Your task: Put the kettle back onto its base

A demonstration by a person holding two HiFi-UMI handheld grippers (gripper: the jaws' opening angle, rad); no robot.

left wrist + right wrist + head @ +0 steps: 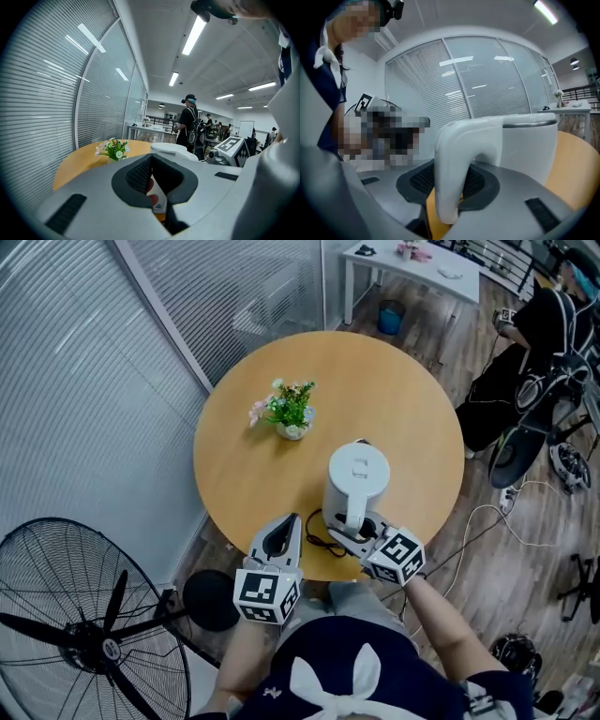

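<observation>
White kettle (356, 486) stands upright on the round wooden table (244, 456), near the edge closest to the person. Its lid is down and its handle (454, 173) faces the person. The base cannot be made out under it. A black cord (317, 535) loops on the tabletop just left of the kettle's foot.

Right gripper (361, 526) reaches in from the table edge. In the right gripper view its jaws sit on either side of the handle, with both dark pads against it low on the grip. The kettle body (525, 145) fills the frame beyond.

Left gripper (292, 519) hovers over the table edge just left of the kettle, not touching it. In the left gripper view its jaws (151, 161) meet at the tips with nothing clamped. That view also shows the kettle lid ahead and to the right, and the right gripper's marker cube (232, 150) beside it.

A small flower pot (291, 413) sits near the table's middle, well apart from the kettle. A floor fan (84, 624) stands on the floor to the left of the person.
</observation>
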